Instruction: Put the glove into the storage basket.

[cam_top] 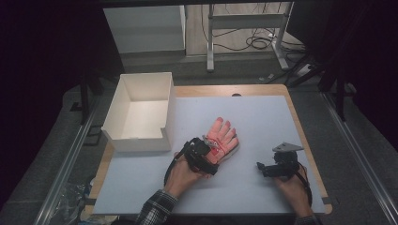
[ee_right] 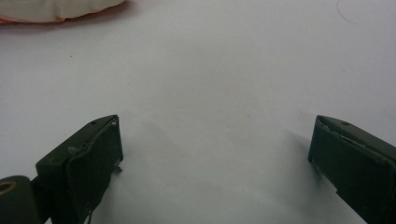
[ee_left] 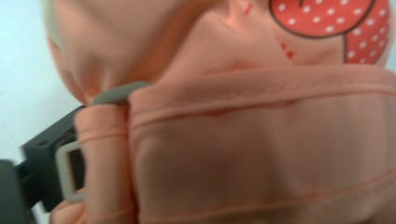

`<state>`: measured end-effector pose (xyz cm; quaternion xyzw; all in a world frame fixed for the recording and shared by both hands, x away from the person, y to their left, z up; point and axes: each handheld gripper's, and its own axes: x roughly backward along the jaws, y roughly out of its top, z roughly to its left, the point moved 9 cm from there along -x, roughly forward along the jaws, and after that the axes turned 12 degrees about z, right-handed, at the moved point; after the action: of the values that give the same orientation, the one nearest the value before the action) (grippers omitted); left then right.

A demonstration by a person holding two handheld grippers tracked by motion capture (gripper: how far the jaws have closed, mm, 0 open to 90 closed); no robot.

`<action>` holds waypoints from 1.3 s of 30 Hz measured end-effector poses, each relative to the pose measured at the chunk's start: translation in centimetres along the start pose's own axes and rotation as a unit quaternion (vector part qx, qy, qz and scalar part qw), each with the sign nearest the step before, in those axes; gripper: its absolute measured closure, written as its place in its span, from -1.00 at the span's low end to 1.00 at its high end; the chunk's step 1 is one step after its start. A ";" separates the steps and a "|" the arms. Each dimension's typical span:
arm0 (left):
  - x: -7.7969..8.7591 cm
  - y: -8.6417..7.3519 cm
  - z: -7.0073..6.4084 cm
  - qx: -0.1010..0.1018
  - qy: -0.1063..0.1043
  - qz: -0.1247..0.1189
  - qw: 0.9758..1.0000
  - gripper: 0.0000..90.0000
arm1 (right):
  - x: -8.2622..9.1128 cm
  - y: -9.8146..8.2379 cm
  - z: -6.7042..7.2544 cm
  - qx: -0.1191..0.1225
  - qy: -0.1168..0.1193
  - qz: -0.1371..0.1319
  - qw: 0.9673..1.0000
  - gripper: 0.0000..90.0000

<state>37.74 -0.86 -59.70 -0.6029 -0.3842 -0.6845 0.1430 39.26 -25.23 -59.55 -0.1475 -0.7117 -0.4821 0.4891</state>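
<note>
Pinching the soft, stitched cuff of the peach glove (cam_top: 221,138) with my left tongs (cam_top: 206,149), right tongs (cam_top: 259,167) gaping beside it over the smooth counter (cam_top: 263,117).

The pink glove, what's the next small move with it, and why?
Probably lift the glove a little off the table with the left gripper. That gripper sits at the glove's cuff end, and its own view shows cuff fabric wrapped against a jaw, so it looks gripped. The white box stands open to the left, a likely destination. The right gripper rests open, apart from the glove.
</note>
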 end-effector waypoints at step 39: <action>4.6 2.5 1.0 0.000 -0.024 -0.019 1.000 0.13 | 0.0 0.0 0.0 0.001 0.000 -0.001 1.000 -0.93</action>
<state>39.01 -0.55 -54.55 -0.6114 -0.3993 -0.6724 0.1208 39.25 -25.24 -59.55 -0.1461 -0.7126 -0.4816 0.4889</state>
